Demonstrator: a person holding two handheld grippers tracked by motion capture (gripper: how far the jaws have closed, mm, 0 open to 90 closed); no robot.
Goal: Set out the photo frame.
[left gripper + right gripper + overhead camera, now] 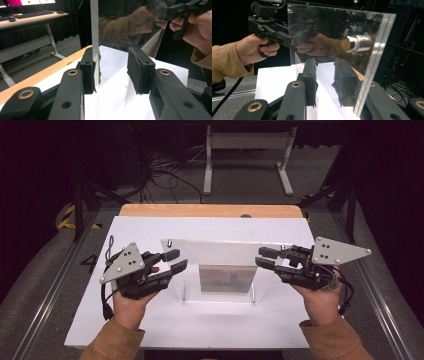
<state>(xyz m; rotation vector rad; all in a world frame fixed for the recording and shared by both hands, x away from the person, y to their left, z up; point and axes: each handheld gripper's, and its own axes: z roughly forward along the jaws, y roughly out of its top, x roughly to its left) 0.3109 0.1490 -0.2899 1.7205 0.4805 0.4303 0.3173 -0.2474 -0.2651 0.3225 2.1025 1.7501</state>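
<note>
A clear acrylic picture frame (220, 252) stands upright on the white board (150, 320), with a reddish picture (227, 279) low in its middle. My left gripper (176, 260) is open at the frame's left edge. In the left gripper view the panel edge (94, 30) rests against one pad (88, 72), and the other pad stands well apart. My right gripper (261, 256) is open astride the right edge. In the right gripper view the panel (337, 32) runs between the jaws (327, 80), and the far jaw is seen through it. A metal standoff (357, 42) sits in the panel.
The white board lies on a wooden table whose far edge (210, 210) is bare. Beyond it on the floor are a white desk frame (247, 150) and loose cables (165, 170). A desk with a keyboard (32, 15) stands off to the side.
</note>
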